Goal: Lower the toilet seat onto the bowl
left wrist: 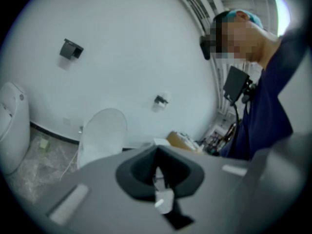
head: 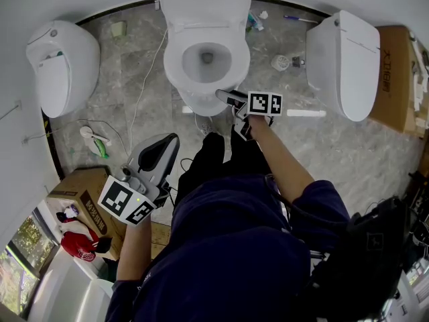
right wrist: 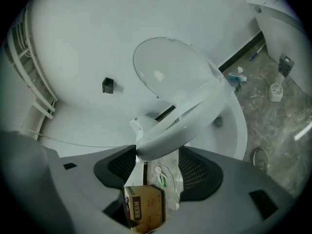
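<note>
With the toilet seat (right wrist: 195, 116) standing between the wide-open jaws of the right gripper (right wrist: 158, 157), low over the bowl (head: 196, 106) at its front rim, and the left gripper (left wrist: 158, 177) closed on nothing, the seat was judged best left to settle flat before the jaws were drawn straight back clear of it.

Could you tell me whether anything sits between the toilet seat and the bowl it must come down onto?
Nothing visible does: the bowl looks bare beneath the toilet seat, whose front edge lies between the right gripper's open jaws.
</note>
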The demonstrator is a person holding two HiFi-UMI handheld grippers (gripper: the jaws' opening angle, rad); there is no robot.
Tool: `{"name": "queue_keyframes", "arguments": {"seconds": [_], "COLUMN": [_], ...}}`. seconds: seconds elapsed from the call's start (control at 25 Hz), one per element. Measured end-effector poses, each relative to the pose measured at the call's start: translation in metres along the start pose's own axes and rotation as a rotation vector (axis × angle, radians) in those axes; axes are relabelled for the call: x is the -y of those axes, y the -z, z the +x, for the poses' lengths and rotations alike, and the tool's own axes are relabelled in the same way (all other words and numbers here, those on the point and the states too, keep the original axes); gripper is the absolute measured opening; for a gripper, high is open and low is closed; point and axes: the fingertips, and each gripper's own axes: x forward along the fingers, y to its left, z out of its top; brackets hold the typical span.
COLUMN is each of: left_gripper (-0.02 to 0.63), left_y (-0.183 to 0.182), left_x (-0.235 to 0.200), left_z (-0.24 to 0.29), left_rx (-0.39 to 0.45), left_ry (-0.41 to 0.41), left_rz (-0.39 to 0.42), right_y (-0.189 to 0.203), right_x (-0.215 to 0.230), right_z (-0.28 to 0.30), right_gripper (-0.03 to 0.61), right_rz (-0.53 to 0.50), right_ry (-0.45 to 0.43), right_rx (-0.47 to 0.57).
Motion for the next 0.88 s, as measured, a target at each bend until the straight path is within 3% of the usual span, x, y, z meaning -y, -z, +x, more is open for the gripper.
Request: {"name": "queue_keyframes", "arguments": {"seconds": [0.88], "left_gripper": [0.003], "left_y": [0.007], "left_x": [-0.002], "left_z": [0.015], "left_rx": [-0.026], "left_ry": [-0.007], "left_rz": [-0.019], "right_y": [0.041], "right_x": [0.032], "right_z": [0.006], "right_gripper": [0.242], "right_rz": [0.061], "right_ry": [0.016], "right_rx": [-0.155]}}
